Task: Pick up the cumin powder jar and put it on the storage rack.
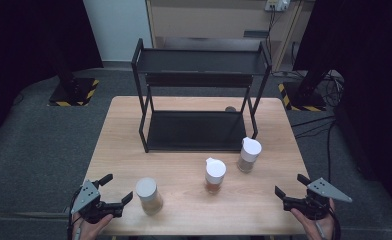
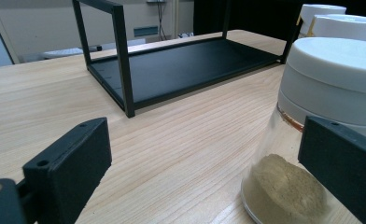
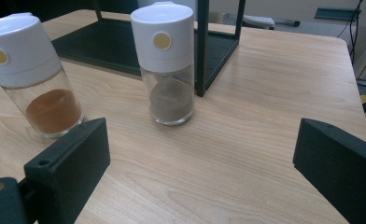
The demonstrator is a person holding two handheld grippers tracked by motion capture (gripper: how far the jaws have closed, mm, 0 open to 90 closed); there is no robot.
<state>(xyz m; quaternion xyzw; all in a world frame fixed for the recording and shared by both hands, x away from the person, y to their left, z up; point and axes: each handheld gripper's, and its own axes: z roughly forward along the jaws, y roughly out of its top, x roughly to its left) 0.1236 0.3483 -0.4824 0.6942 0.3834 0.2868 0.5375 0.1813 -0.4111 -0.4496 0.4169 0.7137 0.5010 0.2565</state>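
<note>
Left tool (image 1: 115, 194) released, jaws wide, just left of the tan jar (image 1: 149, 196): upright, long axis vertical, cap up, near desk (image 1: 184, 215) front. Right tool (image 1: 288, 186) released.

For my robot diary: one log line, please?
left tool: open, beside tan spice jar | right tool: open | rack: empty

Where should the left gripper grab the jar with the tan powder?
On the clear glass body, below the white cap. The tan-powder jar stands upright just right of the open left gripper, so come in level from its left, jaws straddling the body; the cap is wider.
</note>
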